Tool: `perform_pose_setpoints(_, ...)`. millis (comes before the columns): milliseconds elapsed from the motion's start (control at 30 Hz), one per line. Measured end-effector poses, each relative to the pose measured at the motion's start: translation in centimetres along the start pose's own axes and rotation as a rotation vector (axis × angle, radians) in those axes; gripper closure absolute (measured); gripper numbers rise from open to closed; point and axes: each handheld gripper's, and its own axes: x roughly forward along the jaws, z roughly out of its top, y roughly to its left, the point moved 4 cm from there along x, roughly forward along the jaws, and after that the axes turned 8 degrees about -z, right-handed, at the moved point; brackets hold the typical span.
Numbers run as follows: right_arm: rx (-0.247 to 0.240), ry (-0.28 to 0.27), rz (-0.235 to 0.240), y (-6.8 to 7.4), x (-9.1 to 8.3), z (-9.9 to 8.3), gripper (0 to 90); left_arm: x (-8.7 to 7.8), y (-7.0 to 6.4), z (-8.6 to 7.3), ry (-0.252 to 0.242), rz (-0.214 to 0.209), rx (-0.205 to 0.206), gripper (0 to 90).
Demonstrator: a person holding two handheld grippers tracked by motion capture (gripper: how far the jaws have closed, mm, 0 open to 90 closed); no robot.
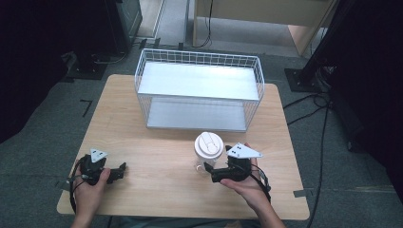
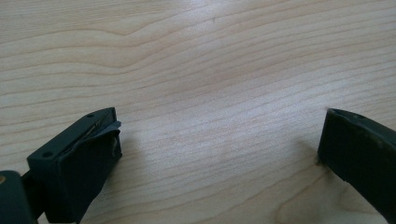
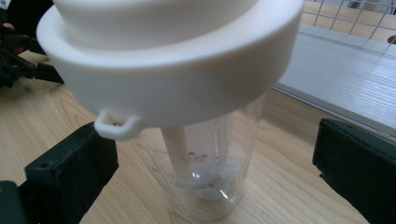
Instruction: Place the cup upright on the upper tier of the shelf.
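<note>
Clear shaker cup (image 1: 208, 151) with white lid stood upright on the wooden table (image 1: 157, 156), just before a wire basket (image 1: 199, 90) | right gripper (image 1: 215, 172) spread wide around its base, not touching | left gripper (image 1: 121, 171) released, empty | risk: off-centre squeeze could tip it | cup's foot cropped.

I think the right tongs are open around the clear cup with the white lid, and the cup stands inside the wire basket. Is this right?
Not quite. The cup stands on the table, in front of the basket, not inside it; the high view shows this. The rest holds: the right tongs are open around the clear cup, and its lid is white.
</note>
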Motion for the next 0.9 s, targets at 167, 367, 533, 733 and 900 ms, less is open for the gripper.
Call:
perform_pose_setpoints(167, -0.004, -0.001, -0.008, 0.4, 0.5, 0.0, 0.2, 0.0, 0.0, 0.0, 0.0, 0.0, 0.0, 0.0)
perform_pose_setpoints(367, -0.006, -0.005, -0.036, 1.0, 1.5, 0.0, 2.4, 0.0, 0.0, 0.0, -0.001, 0.0, -0.001, 0.0)
perform_pose_setpoints(533, -0.029, -0.02, -0.06, 1.7, 2.0, 0.0, 10.9, 0.0, 0.0, 0.0, -0.001, 0.001, -0.001, 0.0)
perform_pose_setpoints(733, -0.044, -0.042, -0.083, 2.1, 1.8, 0.1, 15.8, 0.0, 0.0, 0.0, -0.001, 0.0, -0.001, 0.0)
perform_pose_setpoints(900, -0.057, -0.044, -0.092, 2.2, 1.8, 0.1, 16.1, 0.0, 0.0, 0.0, -0.001, 0.0, -0.001, 0.0)
